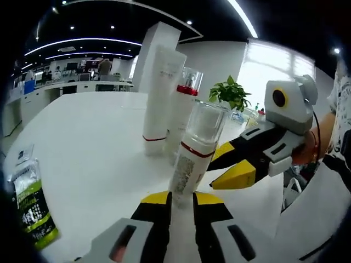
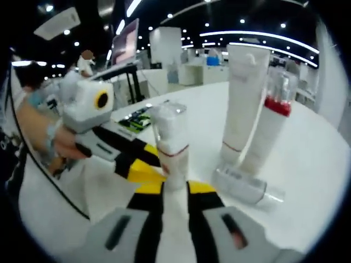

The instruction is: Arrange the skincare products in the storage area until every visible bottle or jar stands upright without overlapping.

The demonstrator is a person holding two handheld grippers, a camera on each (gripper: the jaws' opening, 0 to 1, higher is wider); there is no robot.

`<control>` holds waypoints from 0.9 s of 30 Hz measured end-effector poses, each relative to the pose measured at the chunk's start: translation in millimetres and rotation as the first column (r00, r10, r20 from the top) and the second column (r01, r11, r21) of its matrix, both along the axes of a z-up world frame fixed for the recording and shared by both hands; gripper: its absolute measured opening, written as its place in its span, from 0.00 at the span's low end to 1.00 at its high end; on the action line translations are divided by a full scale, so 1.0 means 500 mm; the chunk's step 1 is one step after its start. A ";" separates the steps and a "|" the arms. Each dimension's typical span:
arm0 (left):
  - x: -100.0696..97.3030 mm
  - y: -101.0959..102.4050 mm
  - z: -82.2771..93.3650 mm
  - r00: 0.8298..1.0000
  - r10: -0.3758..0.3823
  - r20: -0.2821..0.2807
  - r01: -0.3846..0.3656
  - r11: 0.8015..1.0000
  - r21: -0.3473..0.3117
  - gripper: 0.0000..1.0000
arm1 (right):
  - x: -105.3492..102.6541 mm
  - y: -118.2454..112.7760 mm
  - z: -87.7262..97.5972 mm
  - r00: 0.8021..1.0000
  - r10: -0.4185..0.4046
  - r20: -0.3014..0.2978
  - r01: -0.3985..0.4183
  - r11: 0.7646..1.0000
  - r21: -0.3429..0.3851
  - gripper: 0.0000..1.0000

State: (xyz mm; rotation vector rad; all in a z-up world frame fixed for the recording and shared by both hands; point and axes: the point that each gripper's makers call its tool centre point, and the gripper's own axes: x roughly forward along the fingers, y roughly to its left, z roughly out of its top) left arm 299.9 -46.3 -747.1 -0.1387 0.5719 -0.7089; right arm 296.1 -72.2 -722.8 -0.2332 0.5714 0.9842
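I see the white table spreading wide under everything. On it the tall white tube stands upright at about eleven o'clock from my left hand-held gripper, and the red-collared bottle leans against it. Dead ahead at twelve o'clock stands the clear-capped pump bottle, its base between my left jaws, which look clamped on it. My right hand-held gripper also closes around that bottle's base. In the right gripper view a clear bottle lies on its side at two o'clock. A green sachet lies at nine o'clock in the left gripper view.
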 end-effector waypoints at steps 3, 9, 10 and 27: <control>0.017 -0.002 0.003 1.000 -0.005 0.008 0.005 1.000 0.013 0.16 | 0.000 -0.013 -0.005 1.000 -0.016 -0.007 0.015 1.000 -0.008 0.14; 0.042 -0.004 -0.002 0.999 -0.029 0.020 0.028 0.998 0.049 0.15 | -0.007 -0.039 -0.021 0.998 -0.050 -0.029 0.049 0.999 -0.023 0.14; 0.046 -0.005 -0.002 0.999 -0.033 0.022 0.032 0.998 0.050 0.15 | -0.009 -0.043 -0.023 0.998 -0.053 -0.032 0.053 0.998 -0.025 0.14; 0.101 -0.026 -0.005 0.995 -0.082 0.056 0.075 0.990 0.117 0.12 | -0.018 -0.129 -0.058 0.979 -0.174 -0.110 0.166 0.983 -0.072 0.15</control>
